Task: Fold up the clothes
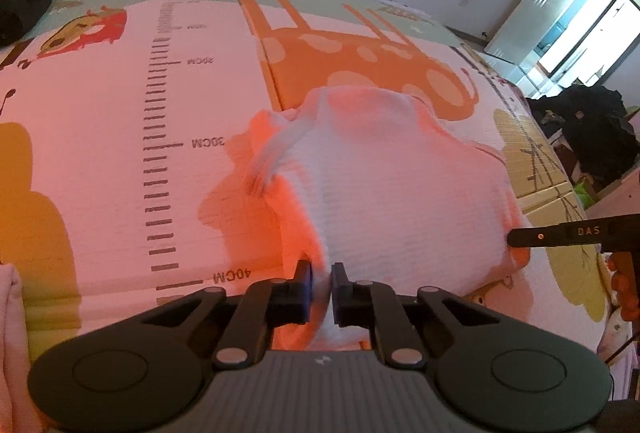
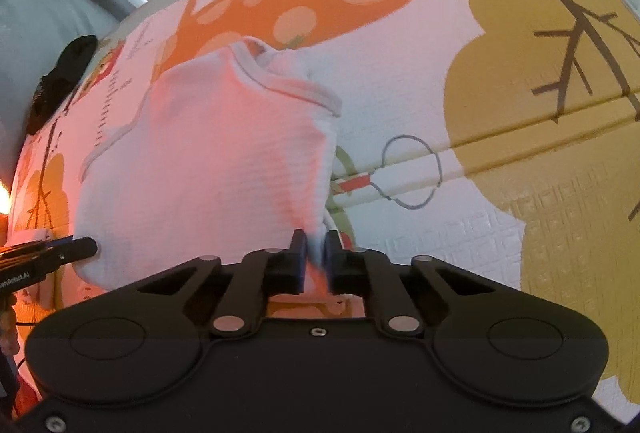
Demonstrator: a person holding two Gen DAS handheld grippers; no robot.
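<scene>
A white knit garment (image 1: 384,185) hangs lifted above a printed play mat (image 1: 120,153); it also shows in the right wrist view (image 2: 208,169), with a trimmed neckline at its top. My left gripper (image 1: 322,273) is shut on one near corner of the garment. My right gripper (image 2: 316,245) is shut on the other near corner. The right gripper's finger shows at the garment's right edge in the left wrist view (image 1: 560,235). The left gripper's finger shows at the garment's left edge in the right wrist view (image 2: 68,251).
The mat (image 2: 520,113) carries an orange giraffe print, yellow trees and a centimetre ruler. A black bag (image 1: 22,11) lies at the mat's far left corner. Dark clothes (image 1: 592,129) are piled at the right. Pink cloth (image 1: 10,333) lies at the near left.
</scene>
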